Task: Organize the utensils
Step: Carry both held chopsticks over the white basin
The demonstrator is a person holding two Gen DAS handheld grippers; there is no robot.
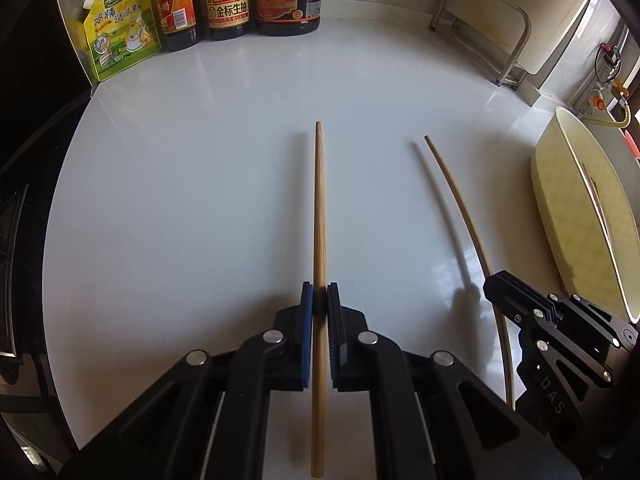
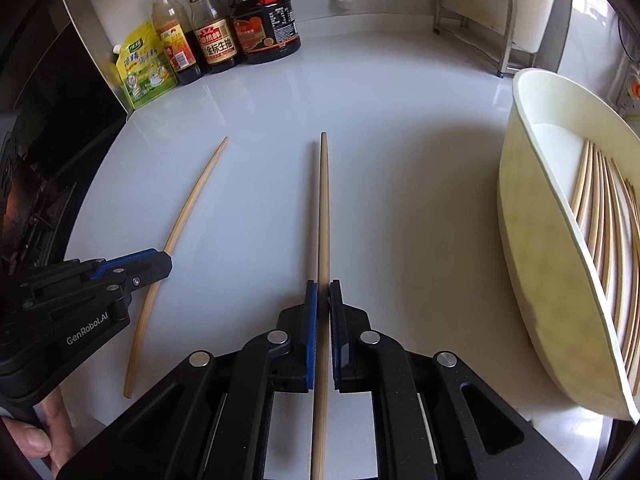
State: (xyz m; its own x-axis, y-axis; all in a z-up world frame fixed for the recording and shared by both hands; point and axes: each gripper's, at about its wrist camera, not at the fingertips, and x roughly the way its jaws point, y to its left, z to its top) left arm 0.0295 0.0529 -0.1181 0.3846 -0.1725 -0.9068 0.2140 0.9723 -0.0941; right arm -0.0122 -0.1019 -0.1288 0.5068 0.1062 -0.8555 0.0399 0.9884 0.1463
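Observation:
In the left wrist view my left gripper (image 1: 320, 292) is shut on a wooden chopstick (image 1: 319, 200) that runs forward between its blue pads, its far tip raised over the white counter (image 1: 180, 200). To its right, my right gripper (image 1: 496, 284) grips a second chopstick (image 1: 456, 196), whose shadow lies apart from it. In the right wrist view the right gripper (image 2: 323, 290) is shut on that chopstick (image 2: 323, 200). The left gripper (image 2: 160, 262) is at the left with its chopstick (image 2: 196, 200). A cream tub (image 2: 520, 200) on the right holds several chopsticks (image 2: 600, 220).
Sauce bottles (image 1: 226, 4) and a yellow seasoning pouch (image 1: 120, 28) stand along the back left wall. A metal rack (image 1: 500, 32) is at the back right. A dark stove (image 2: 48, 140) borders the counter's left edge. A person's hand (image 2: 40, 440) holds the left gripper.

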